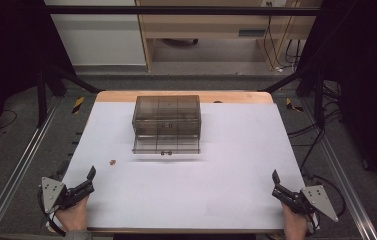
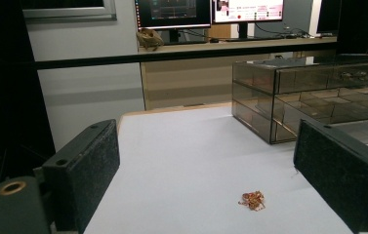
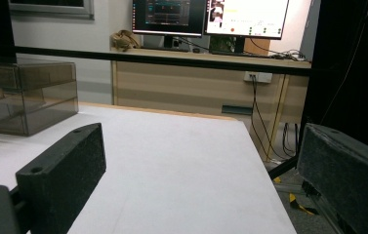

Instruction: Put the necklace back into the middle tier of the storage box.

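Nowhere is any readable writing. Both claws gape apart, holding nothing: left claw [image 1: 92, 176] at the near-left edge of the surface [image 1: 226, 165], right claw [image 1: 275, 180] near-right. A small gold chain [image 1: 112, 161] lies just beyond the left claw, well short of the smoky drawer box [image 1: 166, 123]; bare room between.

A small tangled gold chain [image 2: 252, 200] lies bunched in a loose heap on the white desk [image 1: 236, 165], in its left half, nearer the front edge than the back. It sits alone on the bare surface, apart from the smoky clear drawer box [image 1: 166, 124] standing at the middle of the back edge.
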Demonstrator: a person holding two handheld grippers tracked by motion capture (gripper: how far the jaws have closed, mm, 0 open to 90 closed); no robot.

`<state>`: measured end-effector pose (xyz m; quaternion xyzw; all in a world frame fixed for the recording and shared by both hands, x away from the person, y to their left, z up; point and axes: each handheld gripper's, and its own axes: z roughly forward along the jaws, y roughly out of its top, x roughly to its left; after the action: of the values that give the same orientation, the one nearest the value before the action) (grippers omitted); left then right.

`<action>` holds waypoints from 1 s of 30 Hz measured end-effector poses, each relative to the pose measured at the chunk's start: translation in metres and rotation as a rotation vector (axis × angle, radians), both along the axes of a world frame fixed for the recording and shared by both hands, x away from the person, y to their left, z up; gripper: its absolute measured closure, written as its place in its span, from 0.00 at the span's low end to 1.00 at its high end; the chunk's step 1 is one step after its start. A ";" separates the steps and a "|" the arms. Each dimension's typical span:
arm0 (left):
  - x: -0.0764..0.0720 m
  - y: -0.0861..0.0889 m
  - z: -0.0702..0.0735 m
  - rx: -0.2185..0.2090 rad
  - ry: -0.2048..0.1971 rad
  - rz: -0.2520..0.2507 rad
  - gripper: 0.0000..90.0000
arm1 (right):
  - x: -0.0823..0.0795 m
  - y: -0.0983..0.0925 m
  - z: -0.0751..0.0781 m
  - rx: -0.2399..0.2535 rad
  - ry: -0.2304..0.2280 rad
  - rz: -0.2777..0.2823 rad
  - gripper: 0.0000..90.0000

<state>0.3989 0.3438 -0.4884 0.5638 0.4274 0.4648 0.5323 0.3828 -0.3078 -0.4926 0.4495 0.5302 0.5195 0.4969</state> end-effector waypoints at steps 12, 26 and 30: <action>0.001 0.000 0.000 0.000 0.006 0.002 0.12 | 0.000 0.000 0.000 0.002 0.002 0.001 0.05; 0.007 0.000 0.008 0.014 0.100 -0.097 0.14 | 0.000 0.000 0.000 -0.001 0.000 0.000 0.05; 0.009 -0.002 0.017 0.004 0.142 -0.150 0.16 | 0.000 0.000 0.000 0.000 0.000 0.000 0.05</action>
<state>0.4080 0.3422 -0.4711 0.6266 0.4198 0.3835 0.5329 0.3829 -0.3081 -0.4925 0.4496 0.5304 0.5194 0.4968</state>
